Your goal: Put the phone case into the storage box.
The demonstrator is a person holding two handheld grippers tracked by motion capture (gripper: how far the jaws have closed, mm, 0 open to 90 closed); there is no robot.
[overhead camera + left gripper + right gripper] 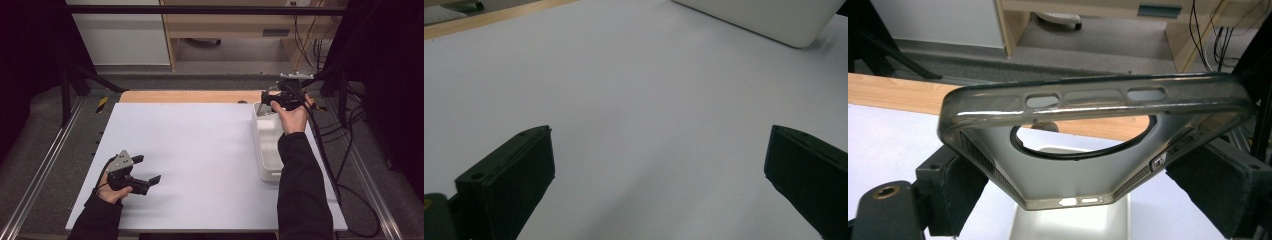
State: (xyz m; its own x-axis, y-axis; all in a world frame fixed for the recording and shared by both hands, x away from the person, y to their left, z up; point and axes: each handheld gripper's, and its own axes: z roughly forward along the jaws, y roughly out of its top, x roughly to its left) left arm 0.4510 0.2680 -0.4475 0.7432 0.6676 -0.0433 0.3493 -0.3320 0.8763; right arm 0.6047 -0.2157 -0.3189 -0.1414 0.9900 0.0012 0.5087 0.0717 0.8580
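- Right gripper point(267, 102) clamps a smoky clear phone case point(1088, 145) above the far end of a white bin point(267, 150).
- Left gripper point(145, 170), jaws wide apart, rests low over the table point(200, 150).

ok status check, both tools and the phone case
Left tool open, low over bare table. Right tool shut on phone case, held above white bin. Nothing in the way.

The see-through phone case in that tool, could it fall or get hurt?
Maybe. The right tool pinches the phone case only by its two side edges, above the white bin, so it might slip out and drop. It looks soft, so a hard squeeze could bend it. The left tool sits open far across the table, too far to catch it.
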